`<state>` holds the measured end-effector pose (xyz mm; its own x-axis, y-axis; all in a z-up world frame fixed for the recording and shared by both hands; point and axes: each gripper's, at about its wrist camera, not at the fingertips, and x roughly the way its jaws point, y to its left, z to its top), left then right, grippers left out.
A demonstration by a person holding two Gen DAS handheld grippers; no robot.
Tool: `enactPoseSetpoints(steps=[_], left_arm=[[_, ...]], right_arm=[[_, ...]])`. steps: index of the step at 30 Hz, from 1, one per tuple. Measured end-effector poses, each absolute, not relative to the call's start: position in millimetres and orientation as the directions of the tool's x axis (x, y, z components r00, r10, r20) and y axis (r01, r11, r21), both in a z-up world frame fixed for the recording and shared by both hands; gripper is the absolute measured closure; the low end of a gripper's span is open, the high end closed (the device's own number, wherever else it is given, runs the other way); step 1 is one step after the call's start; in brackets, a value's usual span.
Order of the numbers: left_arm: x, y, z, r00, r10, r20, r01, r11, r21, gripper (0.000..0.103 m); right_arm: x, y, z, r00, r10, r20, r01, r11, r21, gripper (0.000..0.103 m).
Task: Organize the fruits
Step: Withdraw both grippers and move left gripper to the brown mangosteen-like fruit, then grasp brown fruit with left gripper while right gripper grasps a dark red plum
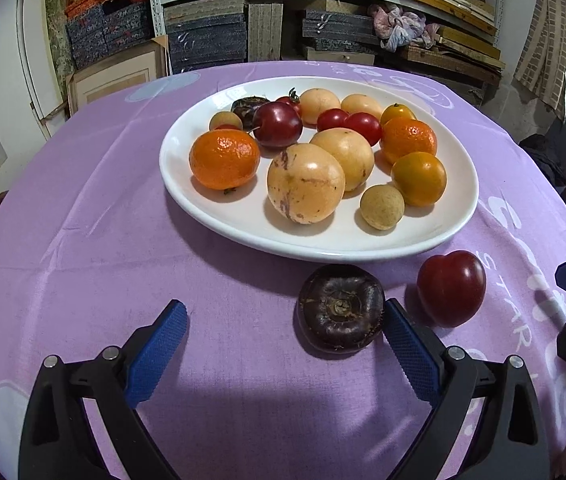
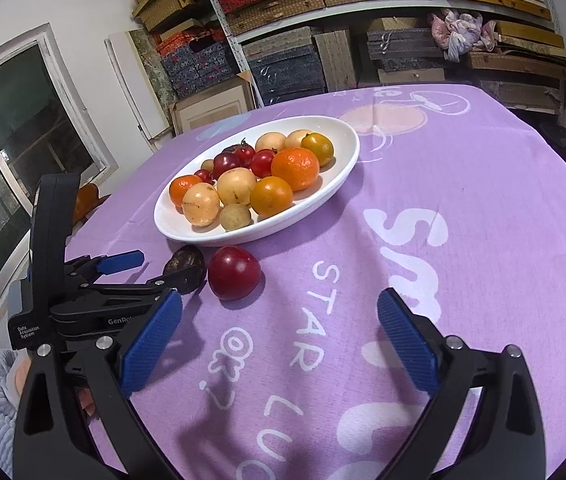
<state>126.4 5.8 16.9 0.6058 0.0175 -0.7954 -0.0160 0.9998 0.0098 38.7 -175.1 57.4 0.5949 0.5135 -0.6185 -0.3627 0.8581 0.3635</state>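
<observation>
We hold L gripper (image 1: 283, 344) jaws wide, R gripper (image 2: 279, 336) wide, empty. Water chestnut (image 1: 341, 308) touches L's 3 o'clock finger; risk: nudge rolls it into plum (image 1: 452, 288).

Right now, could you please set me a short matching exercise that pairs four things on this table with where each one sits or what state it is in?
Column one:
1. dark water chestnut
2. red plum
3. small tan longan
4. right claw

Column two:
A. on the white plate, near its front rim
B. open, holding nothing
C. on the purple cloth, beside a pad of the left claw
D. on the purple cloth, right of the darkest loose fruit

Pairs: 1-C, 2-D, 3-A, 4-B
</observation>
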Motion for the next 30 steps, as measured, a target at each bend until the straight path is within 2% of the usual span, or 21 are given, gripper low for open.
enactPoseSetpoints(steps=[6, 11, 13, 17, 19, 23, 30], left_arm=[[128, 9, 17, 0.603, -0.002, -0.798, -0.014, 1.0, -0.013, 0.008], [127, 7, 17, 0.61, -0.02, -0.792, 0.007, 1.0, -0.021, 0.023], [126, 5, 17, 0.615, -0.016, -0.789, 0.017, 1.0, -0.007, 0.034], [124, 3, 18, 0.621, -0.026, -0.783, 0.038, 0.999, -0.002, 0.044], [122, 3, 19, 0.624, -0.033, -0.781, 0.051, 0.999, -0.001, 0.06], [114, 14, 22, 0.612, -0.049, -0.789, 0.05, 0.998, -0.023, 0.061], [74, 45, 30, 0.626, 0.014, -0.779, 0.013, 1.0, 0.029, 0.061]], right_arm=[[40, -171, 54, 0.589, 0.506, -0.63, -0.364, 0.862, 0.352, 0.007], [41, -171, 53, 0.589, 0.506, -0.63, -0.362, 0.862, 0.355, 0.007], [41, -171, 53, 0.589, 0.506, -0.63, -0.362, 0.862, 0.354, 0.007], [42, -170, 52, 0.587, 0.505, -0.632, -0.364, 0.863, 0.351, 0.007], [42, -171, 52, 0.587, 0.505, -0.633, -0.364, 0.863, 0.351, 0.007], [42, -171, 52, 0.585, 0.504, -0.635, -0.365, 0.863, 0.348, 0.007], [37, -163, 52, 0.582, 0.511, -0.632, -0.4, 0.857, 0.325, 0.007]])
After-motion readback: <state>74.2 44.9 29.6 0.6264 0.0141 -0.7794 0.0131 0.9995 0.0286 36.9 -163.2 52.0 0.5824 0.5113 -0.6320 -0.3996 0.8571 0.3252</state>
